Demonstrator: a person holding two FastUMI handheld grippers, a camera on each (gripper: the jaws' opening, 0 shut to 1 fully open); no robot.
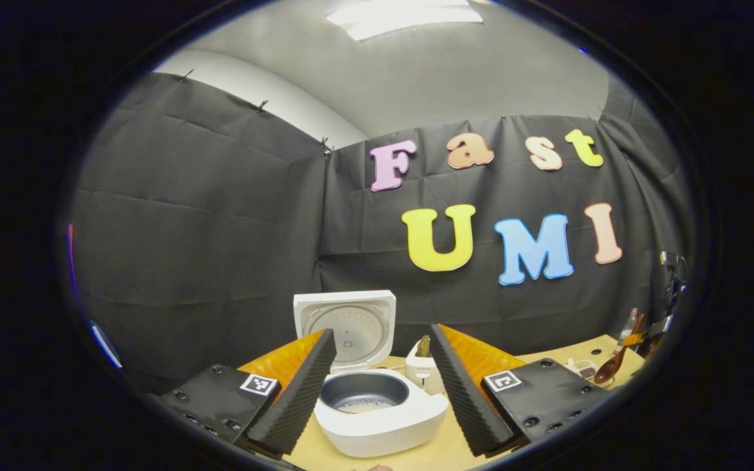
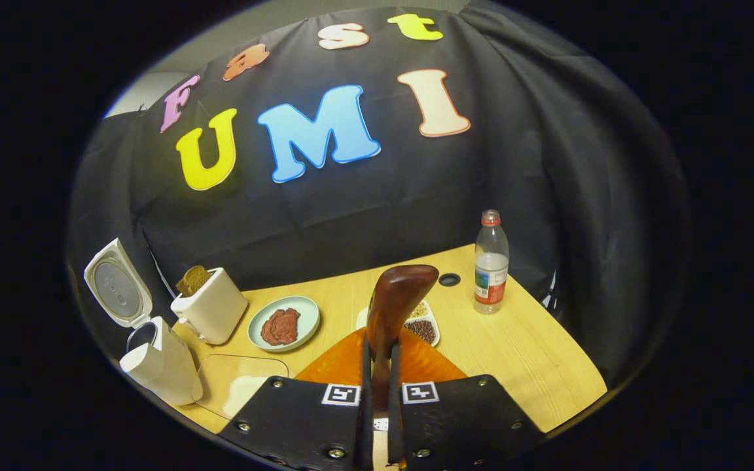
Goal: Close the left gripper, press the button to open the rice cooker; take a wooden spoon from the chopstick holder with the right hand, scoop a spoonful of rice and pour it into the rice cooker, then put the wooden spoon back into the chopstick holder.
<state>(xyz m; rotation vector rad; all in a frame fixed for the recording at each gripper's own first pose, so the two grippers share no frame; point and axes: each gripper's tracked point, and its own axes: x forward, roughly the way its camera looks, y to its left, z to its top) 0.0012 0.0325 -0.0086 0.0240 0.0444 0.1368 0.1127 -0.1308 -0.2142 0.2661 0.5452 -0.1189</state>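
**Spoon in my right gripper, holder off to the left**

My right gripper [image 2: 377, 366] is pinching the wooden spoon [image 2: 395, 301]. Both fingers press on its handle. The spoon stands almost straight up from the fingers, with its bowl on top, leaning a little to the right. It is dark brown and shiny. I cannot tell if any rice is in the bowl, because I see it from behind.

In the right gripper view, the white chopstick holder [image 2: 212, 306] is to the left and farther back on the worktop [image 2: 521, 347]. The rice cooker [image 2: 154, 366] is farther left again, with its lid up. So the spoon must travel left to reach either one.

My left gripper [image 1: 377, 386] is spread wide and holds nothing. The rice cooker sits right in front of it, between the fingers, lid open. I can see some white rice in the dark pot. The chopstick holder stands just behind the cooker.

I think the scooping is done, and putting the spoon back comes next.
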